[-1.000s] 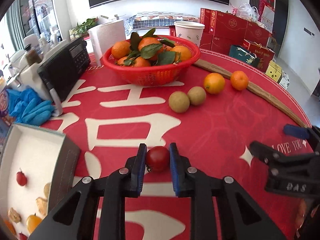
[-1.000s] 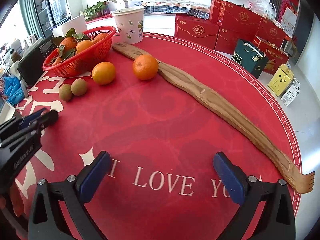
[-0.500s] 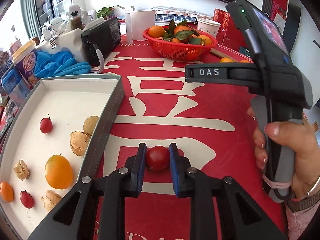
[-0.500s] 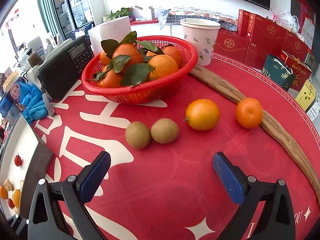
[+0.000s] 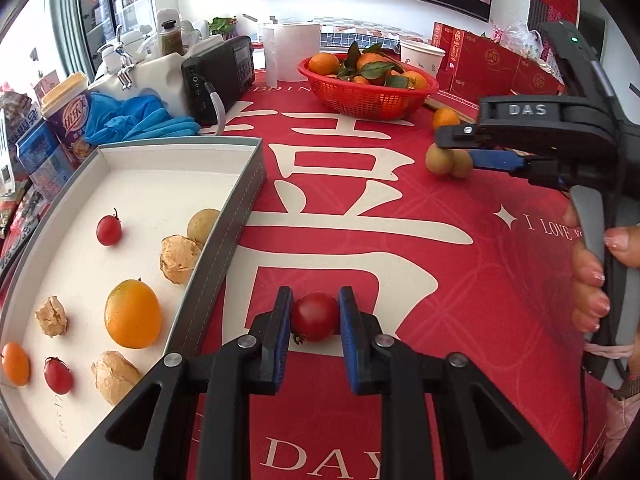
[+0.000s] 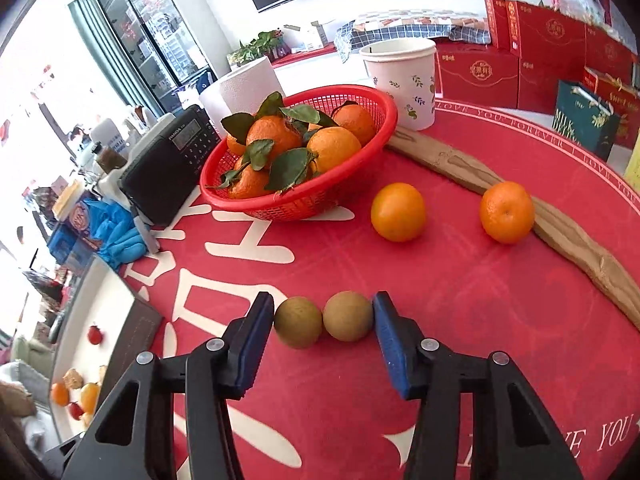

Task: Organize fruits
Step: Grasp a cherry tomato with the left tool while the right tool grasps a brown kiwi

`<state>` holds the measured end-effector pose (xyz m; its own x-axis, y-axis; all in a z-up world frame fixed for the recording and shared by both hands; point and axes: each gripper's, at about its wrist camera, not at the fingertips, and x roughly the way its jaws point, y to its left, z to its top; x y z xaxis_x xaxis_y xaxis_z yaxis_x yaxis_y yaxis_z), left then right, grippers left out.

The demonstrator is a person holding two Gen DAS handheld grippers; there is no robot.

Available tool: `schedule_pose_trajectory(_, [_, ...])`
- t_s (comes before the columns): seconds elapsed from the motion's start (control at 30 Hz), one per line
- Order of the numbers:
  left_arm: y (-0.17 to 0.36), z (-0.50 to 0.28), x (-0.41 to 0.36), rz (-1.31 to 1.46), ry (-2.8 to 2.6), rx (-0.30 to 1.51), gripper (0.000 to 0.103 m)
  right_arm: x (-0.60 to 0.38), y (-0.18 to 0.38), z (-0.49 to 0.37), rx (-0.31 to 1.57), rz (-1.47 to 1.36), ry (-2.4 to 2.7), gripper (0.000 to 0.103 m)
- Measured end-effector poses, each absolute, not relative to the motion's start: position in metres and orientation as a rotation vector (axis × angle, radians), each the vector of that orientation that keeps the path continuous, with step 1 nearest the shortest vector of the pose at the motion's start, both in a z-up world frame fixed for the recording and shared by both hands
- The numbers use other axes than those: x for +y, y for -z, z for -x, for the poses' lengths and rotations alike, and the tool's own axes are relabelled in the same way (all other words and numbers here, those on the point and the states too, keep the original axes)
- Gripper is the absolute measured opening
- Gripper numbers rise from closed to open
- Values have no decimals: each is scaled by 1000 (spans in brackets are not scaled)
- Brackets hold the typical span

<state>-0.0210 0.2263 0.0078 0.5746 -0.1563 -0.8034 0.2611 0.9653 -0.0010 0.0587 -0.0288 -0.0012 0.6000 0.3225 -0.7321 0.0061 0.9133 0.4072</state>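
Observation:
My left gripper [image 5: 315, 306] is shut on a red cherry tomato [image 5: 315, 316], held just above the red tablecloth beside the white tray [image 5: 240, 196]. The tray holds cherry tomatoes, oranges, walnuts and one brown round fruit. In the right wrist view, my right gripper [image 6: 322, 318] is closing on two brown round fruits [image 6: 347, 316] that lie side by side. Each blue pad touches the outer side of one fruit. The left wrist view shows that gripper [image 5: 454, 151] at the same fruits [image 5: 439, 159], with a person's hand on its handle.
A red basket [image 6: 360, 168] of leafy tangerines stands behind. Two loose oranges [image 6: 398, 212] [image 6: 507, 212] lie near a long wooden stick [image 6: 580, 236]. A paper cup [image 6: 400, 80], black radio [image 6: 172, 160] and blue gloves [image 5: 136, 120] line the far side.
My left gripper carried the tomato leftward, up beside the tray. My right gripper swung left to the two brown fruits, and its jaws went from wide open to closed around them.

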Motion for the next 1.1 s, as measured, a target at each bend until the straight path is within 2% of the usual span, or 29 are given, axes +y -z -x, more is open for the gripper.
schedule_pose_trajectory(0.03, [-8,21,227,-120,243,928,25,-36,0,-54,916,-438,-212,46])
schedule_pose_trajectory(0.07, [-8,23,227,-121,242,927,25,-43,0,-50,922,-475,-227,36])
schedule_pose_trajectory(0.23, [-8,26,225,-132,230,917,25,-59,1,-40,946,-496,-197,35])
schedule_pose_trajectory(0.3, [-7,27,225,-132,228,917,25,-58,1,-39,944,-455,-161,40])
schedule_pose_trajectory(0.33, [-7,27,225,-131,228,918,25,-58,1,-40,946,-456,-155,52])
schedule_pose_trajectory(0.37, [-8,27,225,-132,229,919,25,-60,2,-40,945,-461,-160,54])
schedule_pose_trajectory(0.77, [-7,26,226,-129,233,923,25,-10,3,-65,933,-351,-237,54])
schedule_pose_trajectory(0.8, [-7,26,226,-131,233,921,25,-6,3,-67,929,-346,-241,53])
schedule_pose_trajectory(0.83, [-7,26,226,-132,232,920,25,-4,3,-67,923,-356,-255,42])
schedule_pose_trajectory(0.87, [-7,26,226,-131,232,921,25,-3,2,-67,926,-367,-263,35])
schedule_pose_trajectory(0.9, [-7,26,226,-130,231,921,25,-1,2,-67,935,-351,-241,24])
schedule_pose_trajectory(1.1, [-7,27,225,-132,226,918,25,1,5,-64,972,-282,-257,26])
